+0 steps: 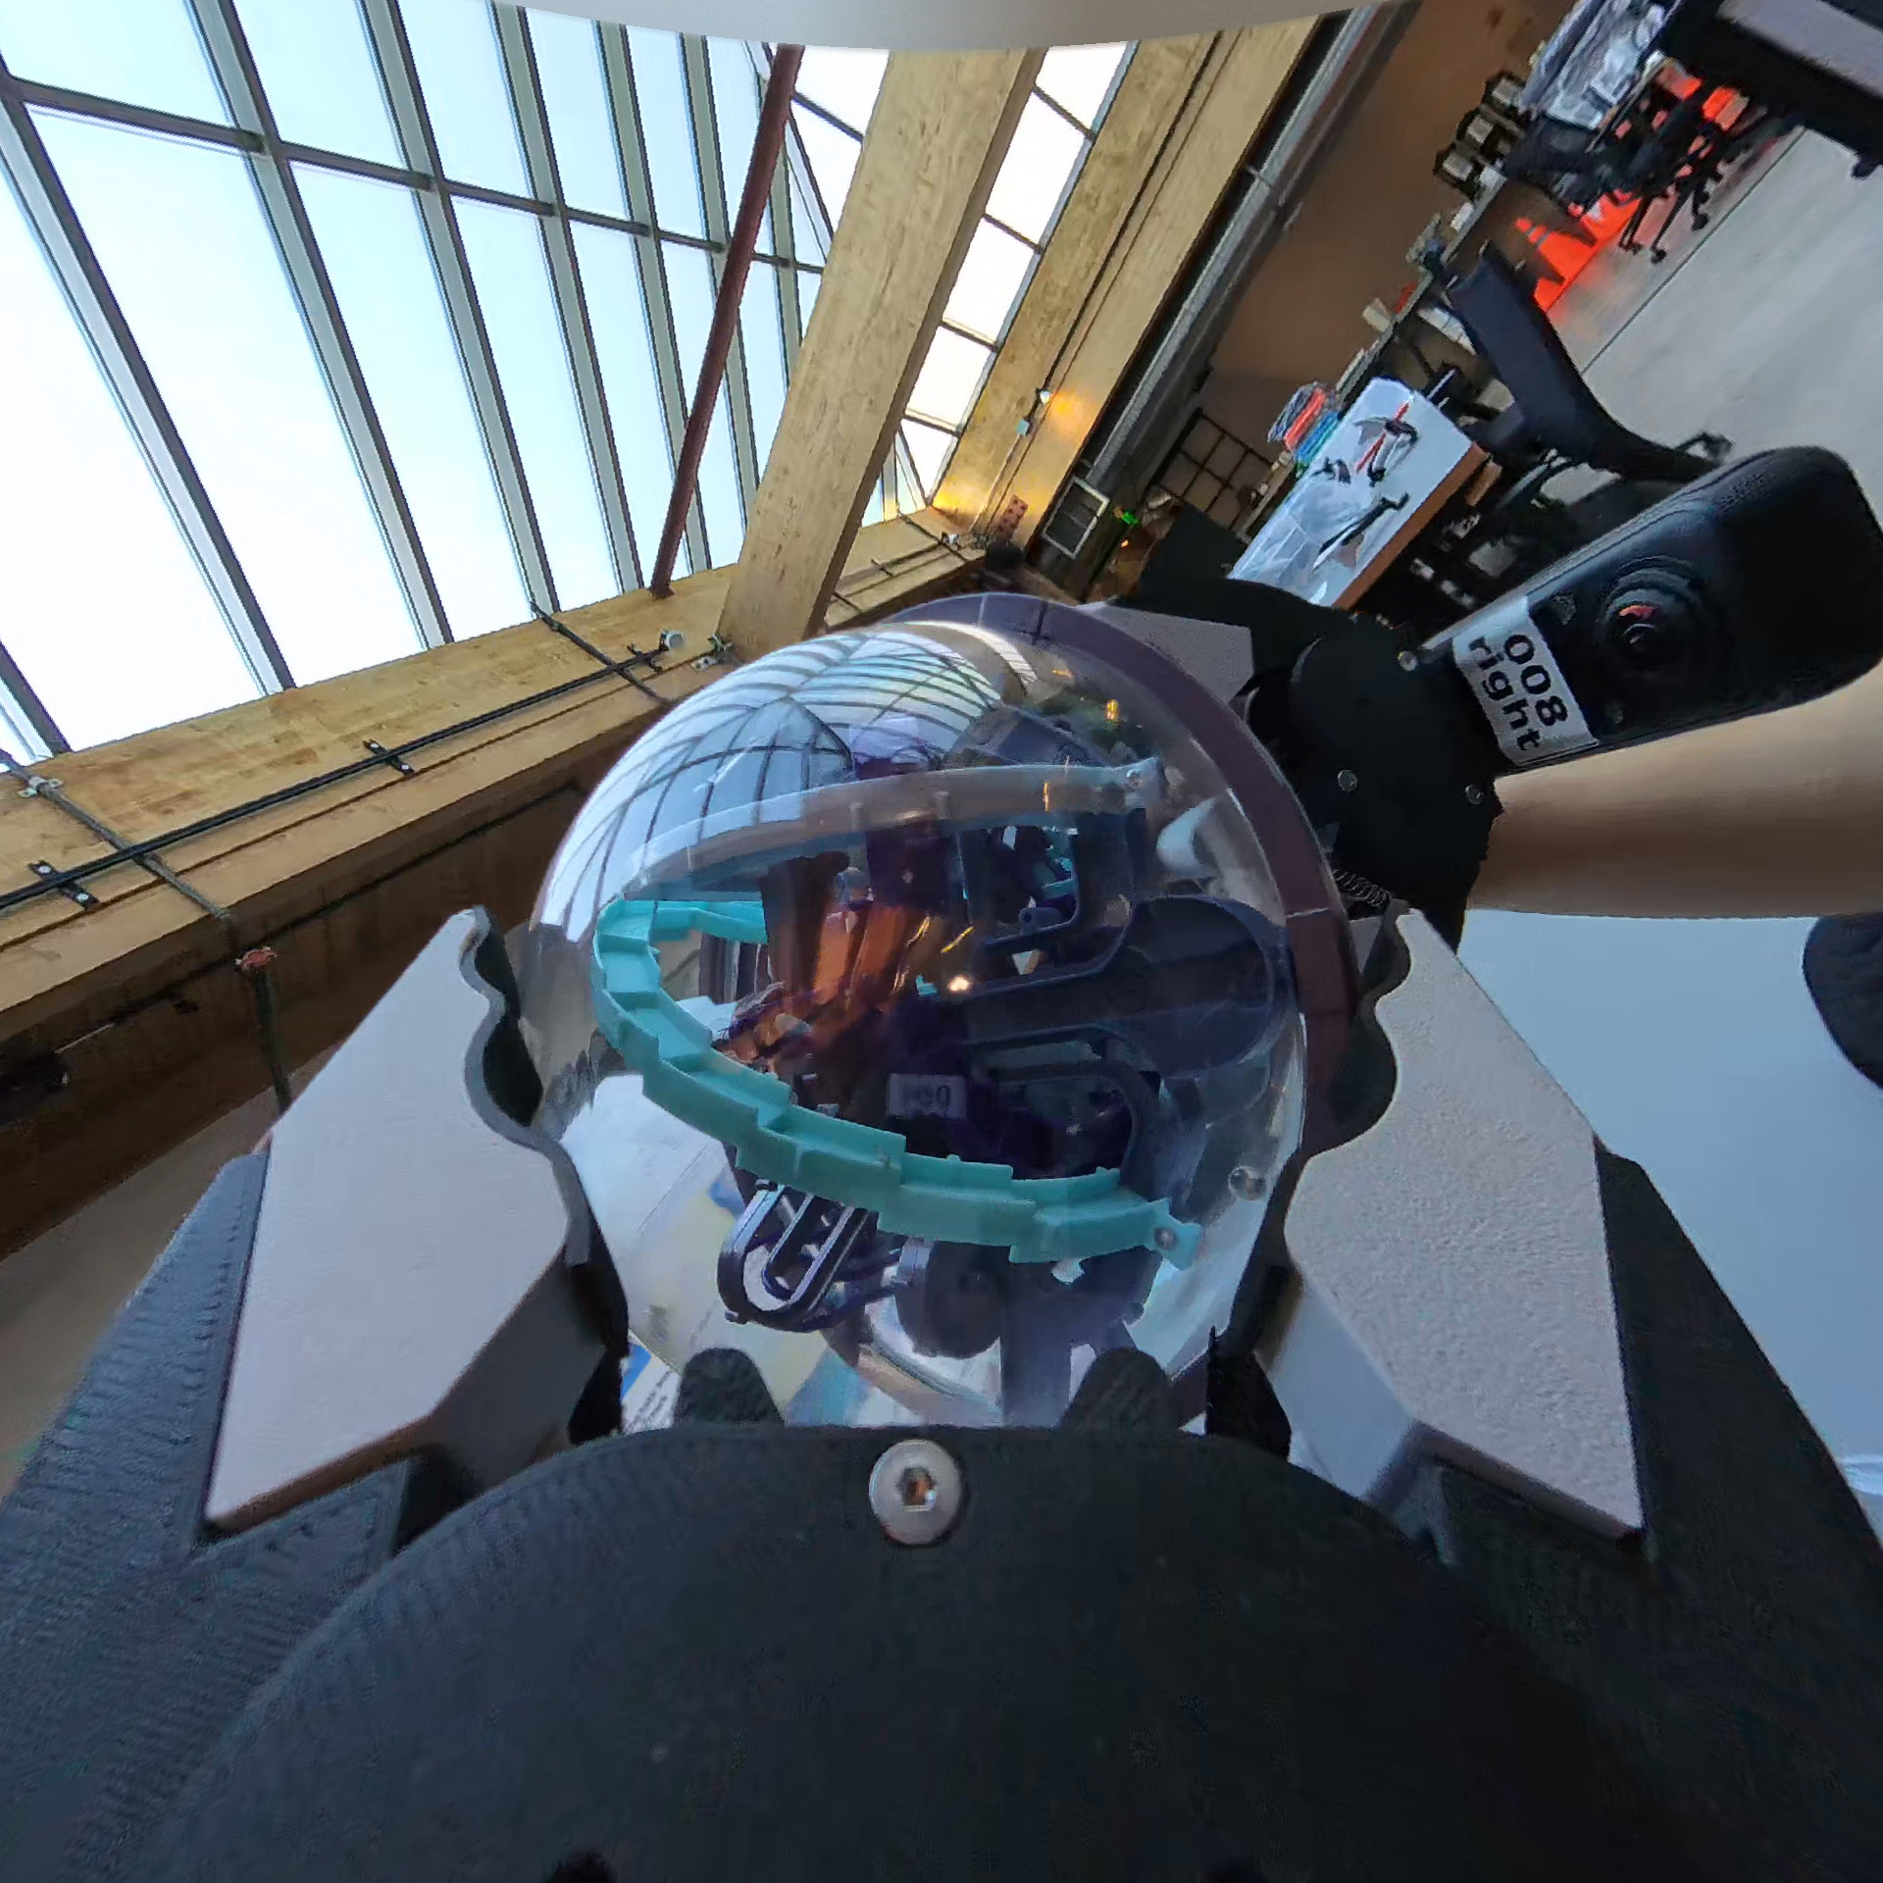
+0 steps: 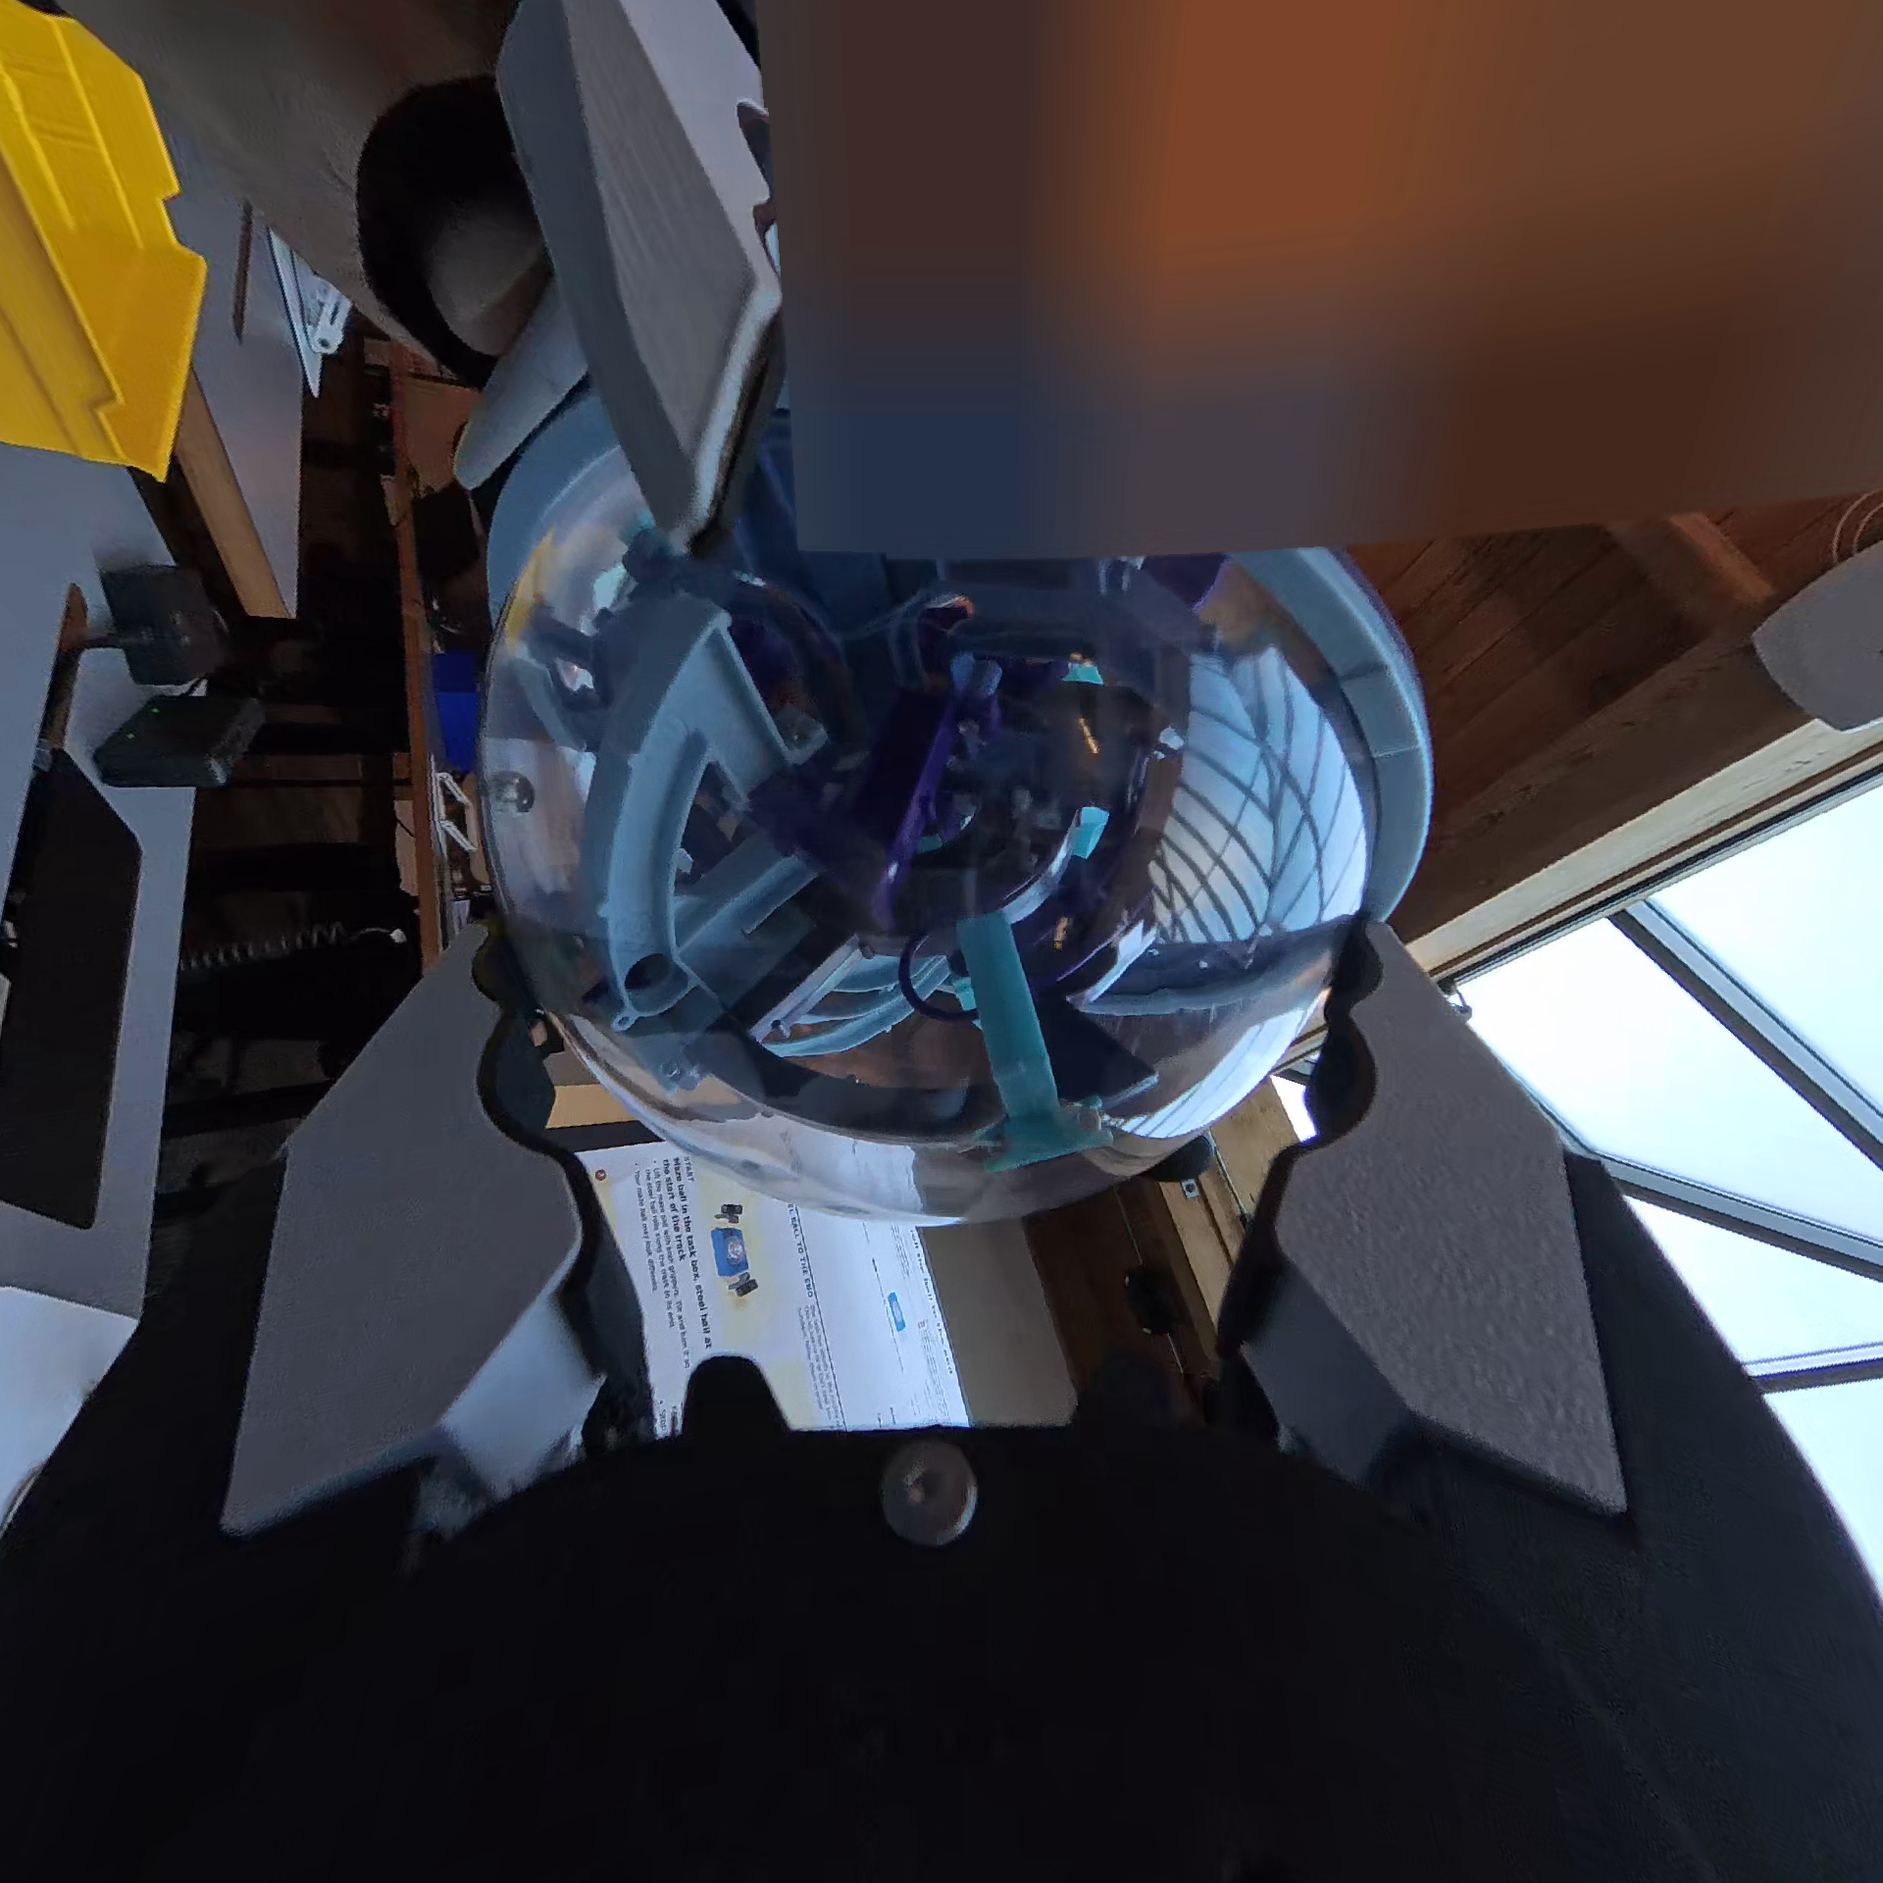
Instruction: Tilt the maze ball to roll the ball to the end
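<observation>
The maze ball [image 1: 917, 978] is a clear sphere with teal, grey and purple tracks inside and a purple rim, held up in the air. My left gripper [image 1: 943, 978] is shut on it, one grey finger on each side. A small steel ball [image 1: 1245, 1180] sits by the end of the teal track [image 1: 713, 1070], low right in the sphere. In the right wrist view my right gripper [image 2: 922, 978] is shut on the same maze ball [image 2: 948, 866], and the steel ball [image 2: 513, 790] shows at the sphere's left wall. The right gripper's black body [image 1: 1376, 744] is behind the sphere.
A finger of the left gripper [image 2: 652, 255] presses the sphere from the top. A person's forearm [image 1: 1681, 825] reaches in from the right. Wooden beams [image 1: 856, 336] and a glass roof are overhead. A yellow bin [image 2: 82, 234], a monitor [image 2: 815, 1304] and desks [image 1: 1355, 489] are around.
</observation>
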A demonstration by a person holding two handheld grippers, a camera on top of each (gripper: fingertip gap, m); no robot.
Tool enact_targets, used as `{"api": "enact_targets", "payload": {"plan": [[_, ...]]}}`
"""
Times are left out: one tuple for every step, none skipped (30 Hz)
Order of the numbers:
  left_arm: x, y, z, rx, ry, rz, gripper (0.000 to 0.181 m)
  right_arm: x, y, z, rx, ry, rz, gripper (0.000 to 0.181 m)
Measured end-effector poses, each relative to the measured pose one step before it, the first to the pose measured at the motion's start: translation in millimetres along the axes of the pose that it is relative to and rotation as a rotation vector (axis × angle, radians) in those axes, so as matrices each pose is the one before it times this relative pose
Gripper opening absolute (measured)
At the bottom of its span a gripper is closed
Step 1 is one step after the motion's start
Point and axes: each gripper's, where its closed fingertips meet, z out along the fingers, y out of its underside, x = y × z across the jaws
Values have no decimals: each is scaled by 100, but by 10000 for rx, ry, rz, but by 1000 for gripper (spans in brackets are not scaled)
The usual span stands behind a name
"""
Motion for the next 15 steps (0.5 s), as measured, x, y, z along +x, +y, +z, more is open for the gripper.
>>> {"api": "enact_targets", "payload": {"plan": [[69,68,0,-88,16,155,157,-50,50,11,9,144,-28,151],[88,-97,13,2,-13,159,157,8,-11,0,38,165,19,151],[81,-177,22,35,-25,107,157,15,-20,-8,78,147,116,151],[76,-188,59,22,-21,67,157,-12,-23,-13,66,138,157,152],[87,-165,60,-5,-12,37,156,-34,15,-20,24,163,78,152],[83,-150,44,-19,-2,8,155,-6,40,-27,0,217,-63,152],[78,-81,44,-43,20,8,155,-47,19,-35,13,215,-65,152],[92,43,40,-98,48,44,155,-77,56,-38,-11,179,-46,152],[113,142,36,-120,60,91,154,-121,57,-41,-17,141,5,152],[95,145,45,-100,53,59,154,-115,77,-36,-28,128,41,152],[40,180,83,-117,40,-58,154,-161,72,-42,-24,105,15,152],[-11,220,110,-142,26,-167,155,-169,22,-50,-24,116,-109,151],[-31,202,116,-130,13,-154,155,-149,-50,-42,-3,127,-157,151],[-2,161,62,-82,2,-45,156,-122,-67,-20,-1,132,-175,151],[13,98,24,-44,-12,53,156,-54,66,19,-98,121,-159,151]]}}
